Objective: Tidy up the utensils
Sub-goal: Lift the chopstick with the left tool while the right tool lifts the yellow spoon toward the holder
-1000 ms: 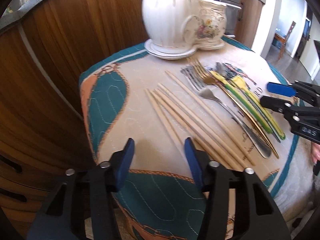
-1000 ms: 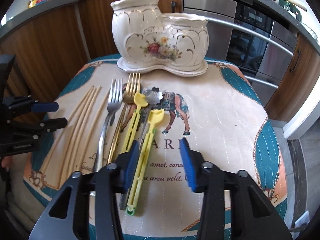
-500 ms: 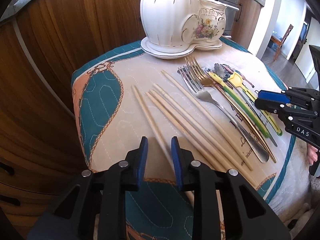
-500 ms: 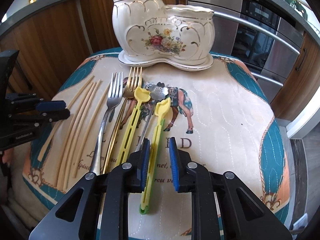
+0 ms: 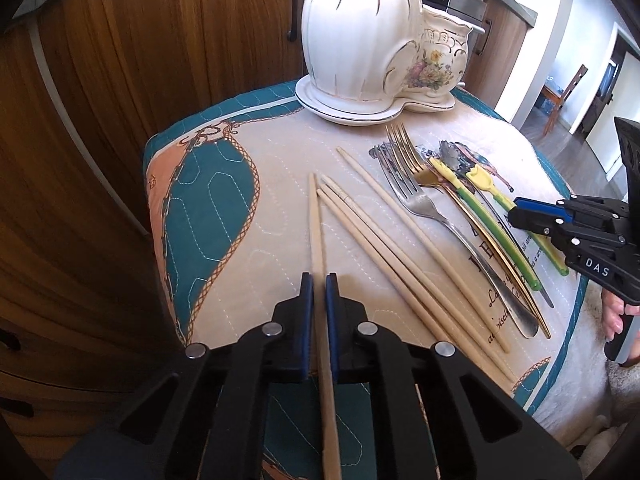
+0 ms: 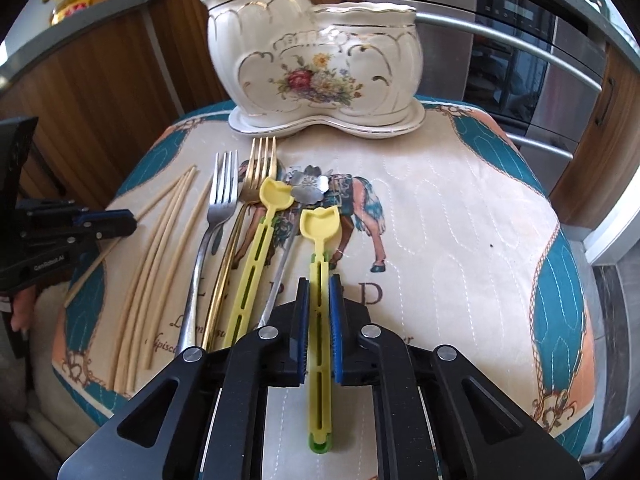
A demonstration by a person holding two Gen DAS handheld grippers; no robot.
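Observation:
My left gripper (image 5: 319, 280) is shut on a wooden chopstick (image 5: 316, 216), the leftmost of several lying on the cloth; it also shows at the left of the right wrist view (image 6: 116, 220). My right gripper (image 6: 318, 280) is shut on the handle of a yellow-green plastic spoon (image 6: 320, 224); it shows at the right of the left wrist view (image 5: 516, 212). More chopsticks (image 5: 392, 248), a silver fork (image 6: 218, 208), a gold fork (image 6: 256, 176), a second yellow spoon (image 6: 272, 200) and a flower-shaped metal utensil (image 6: 310, 188) lie between them. A white floral ceramic holder (image 6: 316, 64) stands at the back.
The utensils lie on a quilted teal and beige cloth (image 6: 460, 220) over a small table. Wooden cabinets (image 5: 120, 80) stand behind and to the left. A steel oven with bar handles (image 6: 540, 60) is at the back right.
Both grippers have closed from wide open: the left onto the leftmost chopstick, the right onto the yellow-green spoon handle. Both moved forward over the cloth.

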